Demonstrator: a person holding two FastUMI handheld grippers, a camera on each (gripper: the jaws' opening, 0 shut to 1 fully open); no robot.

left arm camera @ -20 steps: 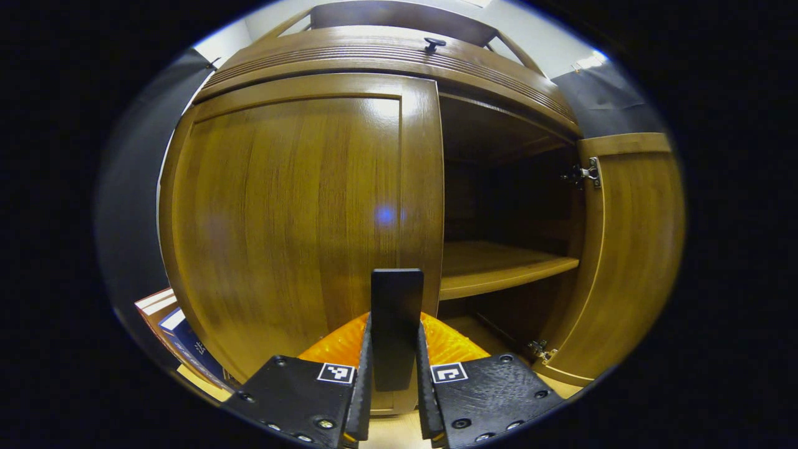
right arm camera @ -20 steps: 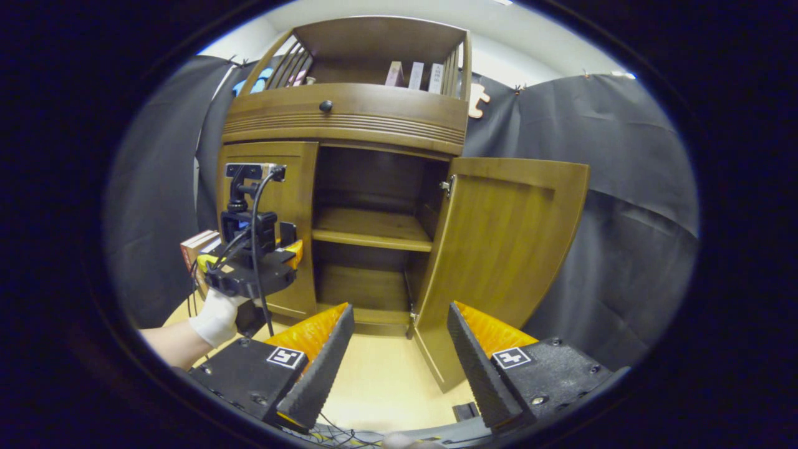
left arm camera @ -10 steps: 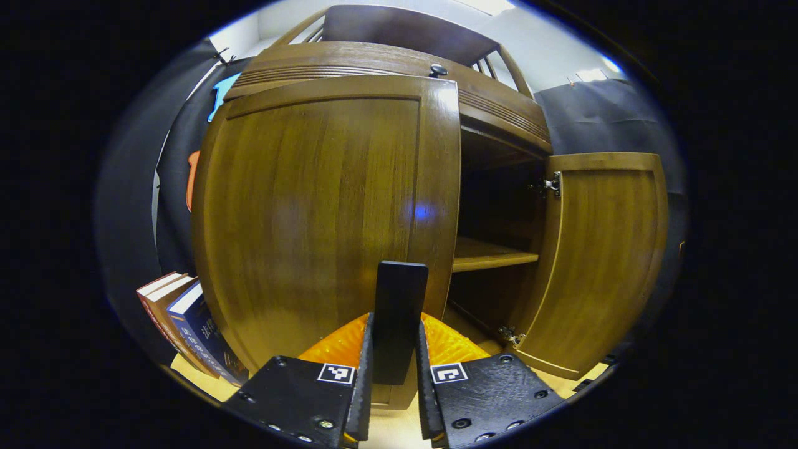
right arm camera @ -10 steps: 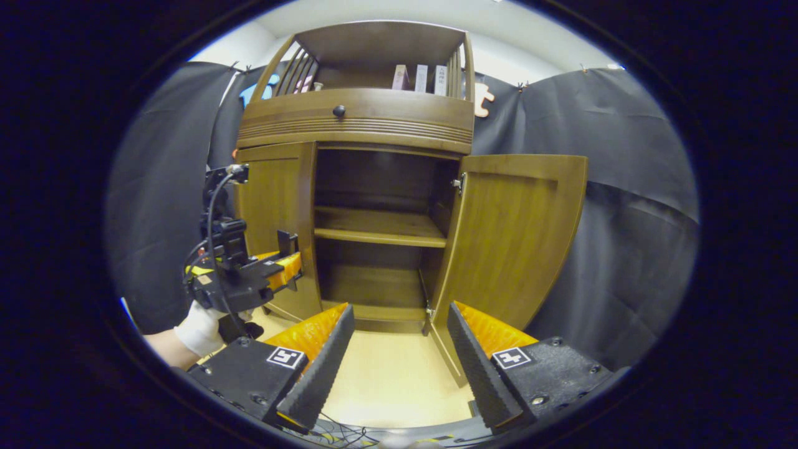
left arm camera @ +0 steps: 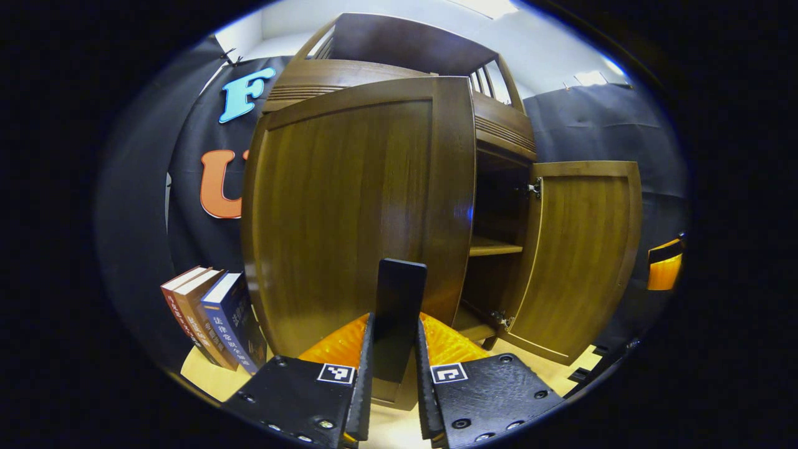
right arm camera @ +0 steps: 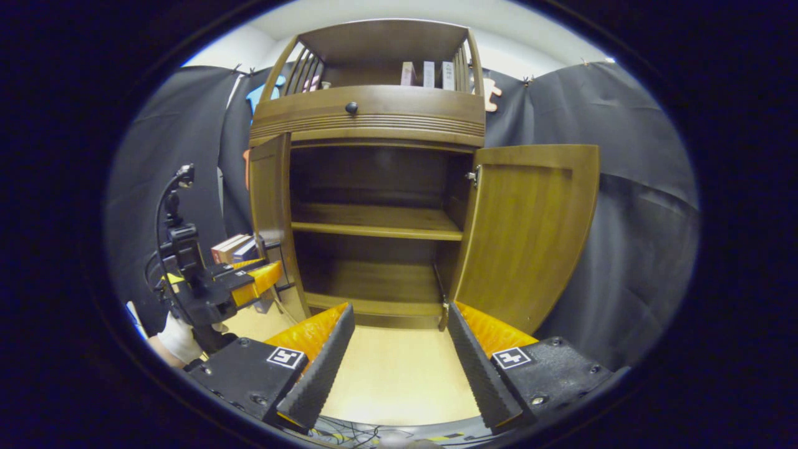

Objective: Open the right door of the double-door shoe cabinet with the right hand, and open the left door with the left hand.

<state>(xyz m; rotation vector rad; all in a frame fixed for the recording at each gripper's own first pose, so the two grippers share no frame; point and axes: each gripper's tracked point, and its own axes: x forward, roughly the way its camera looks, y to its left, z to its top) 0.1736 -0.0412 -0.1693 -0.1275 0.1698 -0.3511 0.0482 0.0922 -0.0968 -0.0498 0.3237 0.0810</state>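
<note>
The wooden shoe cabinet [right arm camera: 368,118] stands with both doors swung out. In the left gripper view the left door [left arm camera: 349,212] fills the middle, and my left gripper [left arm camera: 394,324] is shut on its dark flat handle [left arm camera: 400,293]. The right door [left arm camera: 580,255] hangs open beyond it. From the right gripper view, the left door [right arm camera: 271,218] is seen almost edge-on and the right door [right arm camera: 530,237] stands wide. My right gripper [right arm camera: 399,308] is open and holds nothing, low in front of the cabinet. The left gripper [right arm camera: 274,271], in a gloved hand [right arm camera: 177,337], meets the left door's lower edge.
Bare shelves [right arm camera: 374,221] show inside the cabinet. Books [left arm camera: 206,318] lean on the floor left of the cabinet, close behind the open left door. A drawer knob [right arm camera: 352,107] and small boxes [right arm camera: 427,73] sit up top. Cables [right arm camera: 349,430] lie on the pale floor.
The left door has swung from nearly closed to wide open with my left gripper on its handle. The right gripper stayed open and shifted slightly; the right door held its place.
</note>
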